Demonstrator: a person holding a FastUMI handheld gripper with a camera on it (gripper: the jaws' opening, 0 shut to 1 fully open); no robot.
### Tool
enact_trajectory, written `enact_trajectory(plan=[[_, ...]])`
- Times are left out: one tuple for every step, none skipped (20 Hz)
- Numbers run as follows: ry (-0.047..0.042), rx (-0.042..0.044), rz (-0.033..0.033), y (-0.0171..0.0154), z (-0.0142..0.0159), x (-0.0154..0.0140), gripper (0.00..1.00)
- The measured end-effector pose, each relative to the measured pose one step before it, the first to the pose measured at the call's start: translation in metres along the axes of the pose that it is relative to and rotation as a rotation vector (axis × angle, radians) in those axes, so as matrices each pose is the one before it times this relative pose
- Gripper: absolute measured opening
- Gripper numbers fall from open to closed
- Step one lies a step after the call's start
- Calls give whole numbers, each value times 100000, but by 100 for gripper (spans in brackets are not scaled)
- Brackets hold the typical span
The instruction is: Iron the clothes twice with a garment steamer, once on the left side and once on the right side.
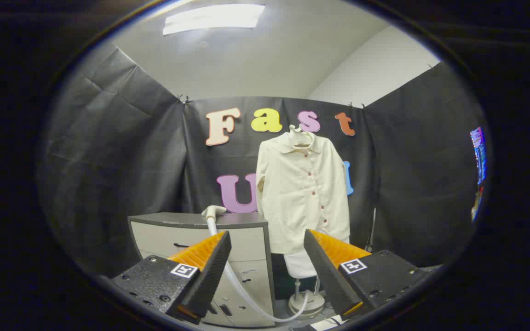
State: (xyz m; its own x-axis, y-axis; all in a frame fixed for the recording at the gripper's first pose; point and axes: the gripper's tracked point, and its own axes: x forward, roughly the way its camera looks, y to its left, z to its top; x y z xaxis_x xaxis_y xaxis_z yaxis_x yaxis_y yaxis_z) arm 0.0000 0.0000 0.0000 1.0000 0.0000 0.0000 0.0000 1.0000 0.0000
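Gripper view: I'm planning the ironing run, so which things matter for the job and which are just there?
For the job: steamer head, its hose, cream shirt, open hand-held gripper.
Just there: grey drawer cabinet, mannequin stand, screen.

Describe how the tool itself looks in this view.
The tool has two wedge-shaped fingers with ribbed inner faces, mounted on black textured blocks with visible screws. Each block carries a small square white marker with a black pattern.
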Motion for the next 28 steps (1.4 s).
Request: enact_trajectory(plan=[[-351,-34,389,349,47,291,97],[-379,-465,-81,77,41,387,97],[-296,-565,-384,73,43,382,97],[-484,-341,-311,161,8,393,97],[-389,-159,-86,237,28,387,97],[-124,80,168,340,-85,374,97],[139,17,495,405,-105,297,97],[247,-347,519,337,-92,265,97],[134,-645,359,306,-5,288,97],[420,-495,261,210,-51,311,97],[1024,-44,-674,-17,-256,345,97],[1327,274,-2000,-443,-381,324,97],[1238,-75,-1793,-459,-158,415,96],[1691,-1012,-470,31,-284,508,96],[1619,-1008,583,83,-185,558,96],[2025,-808,1441,337,-335,471,96],[2030,531,1997,384,-132,505,96],[1520,1215,2136,411,102,466,96],[1200,1197,2820,637,256,593,96],[2493,391,3718,769,-173,624,96],[2788,547,2369,521,-66,757,96],[2725,581,1903,290,-41,642,96],[2590,-183,1941,581,63,757,96],[1747,-236,1575,510,414,815,96],[111,-1304,517,384,704,961,96],[-600,-2109,338,240,940,787,96],[-474,-1405,842,264,959,824,96],[-1111,728,336,134,789,738,96]])
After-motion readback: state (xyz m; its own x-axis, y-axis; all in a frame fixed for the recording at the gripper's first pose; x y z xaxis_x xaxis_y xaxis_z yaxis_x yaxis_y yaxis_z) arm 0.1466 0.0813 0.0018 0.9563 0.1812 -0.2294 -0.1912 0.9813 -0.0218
